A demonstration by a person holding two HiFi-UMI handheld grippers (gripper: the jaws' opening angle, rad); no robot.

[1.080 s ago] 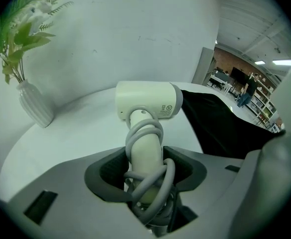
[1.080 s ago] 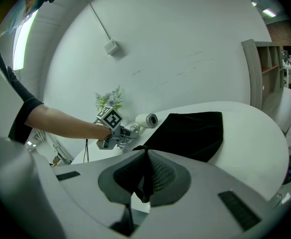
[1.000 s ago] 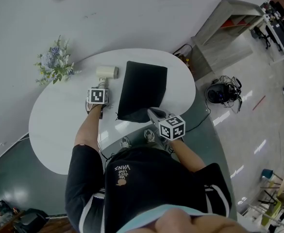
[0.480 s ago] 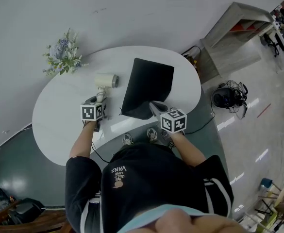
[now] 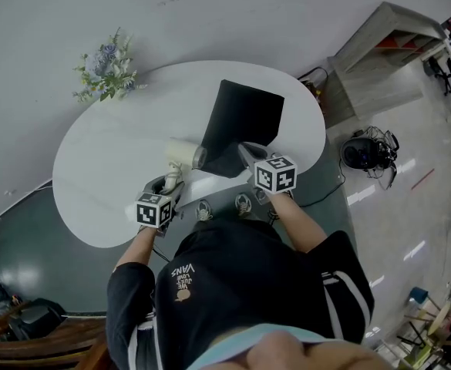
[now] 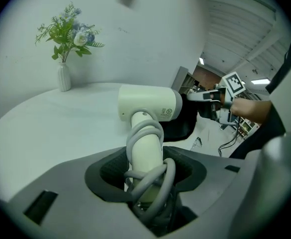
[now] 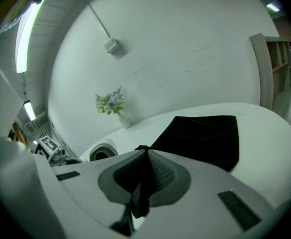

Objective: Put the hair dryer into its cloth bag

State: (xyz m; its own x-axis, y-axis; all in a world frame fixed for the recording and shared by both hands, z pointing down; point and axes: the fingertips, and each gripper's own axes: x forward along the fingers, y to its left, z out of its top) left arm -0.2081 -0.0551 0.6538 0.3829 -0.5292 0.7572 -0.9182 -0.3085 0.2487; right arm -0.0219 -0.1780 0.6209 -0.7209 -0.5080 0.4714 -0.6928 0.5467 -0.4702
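Note:
The cream hair dryer [image 5: 183, 154] [image 6: 148, 103] hangs just above the white table [image 5: 102, 168], its grey cord wound round its handle [image 6: 145, 153]. My left gripper [image 5: 171, 183] [image 6: 145, 176] is shut on that handle, and the dryer's barrel points toward the bag's near end. The black cloth bag [image 5: 242, 122] [image 7: 201, 140] lies flat on the table. My right gripper [image 5: 245, 154] [image 7: 146, 157] is shut on the bag's near edge, with black cloth pinched between its jaws. The dryer's round end [image 7: 103, 152] shows left of the bag in the right gripper view.
A white vase of flowers [image 5: 106, 74] [image 6: 65, 44] stands at the table's far left edge. On the floor to the right are a wooden shelf unit [image 5: 379, 48] and a black device with cables [image 5: 362, 151]. My feet [image 5: 242, 203] are under the table's near edge.
My left gripper carried the dryer from beside the bag's far left corner toward me, to the bag's near end. The right gripper stayed on the bag's edge.

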